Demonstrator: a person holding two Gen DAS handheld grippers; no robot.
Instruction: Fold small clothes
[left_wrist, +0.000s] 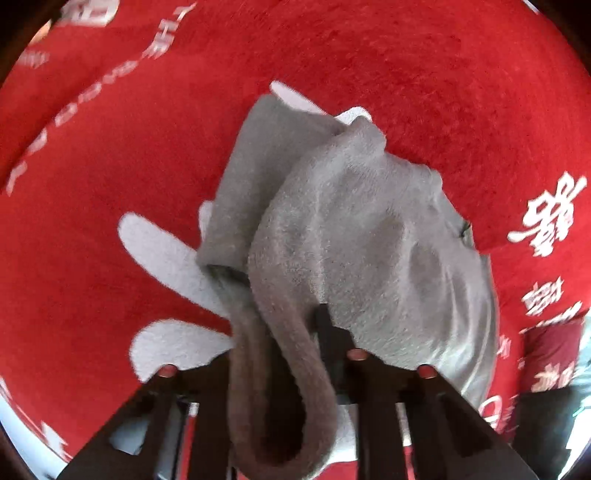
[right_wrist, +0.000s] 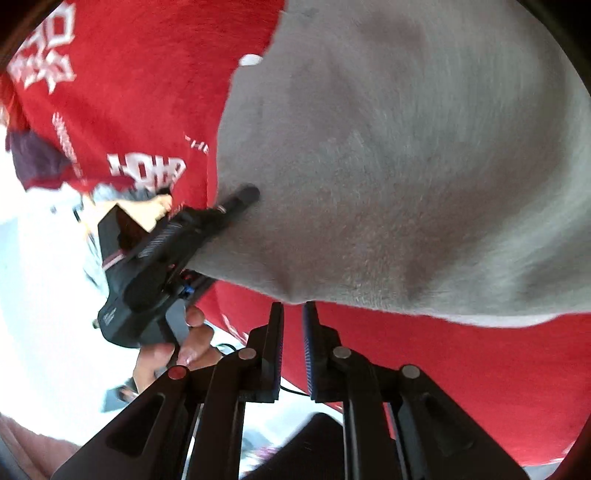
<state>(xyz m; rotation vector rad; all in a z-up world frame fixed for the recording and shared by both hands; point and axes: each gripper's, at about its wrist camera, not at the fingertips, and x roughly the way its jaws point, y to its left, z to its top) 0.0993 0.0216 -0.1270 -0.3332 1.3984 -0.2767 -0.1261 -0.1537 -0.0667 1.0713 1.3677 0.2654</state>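
Seemingly steeply tilted down, the left gripper (left_wrist: 286, 332) in the left wrist view is clamped on the grey garment (left_wrist: 351, 236): a folded band of cloth loops down between its dark fingers (left_wrist: 325, 332) at the lower middle of the frame. Most of the garment bunches up from there toward the centre, over the red cloth (left_wrist: 443, 74) with white lettering. Open red surface lies all around it, widest at the top and right.

From the right wrist view, the right gripper (right_wrist: 293, 306) stands at lower centre, its jaws nearly together, pinching the garment's lower edge into a small peak. Grey fabric fills the upper right. At middle left the other gripper reaches in to the garment's left edge, a hand (right_wrist: 184, 343) wrapped round its handle.
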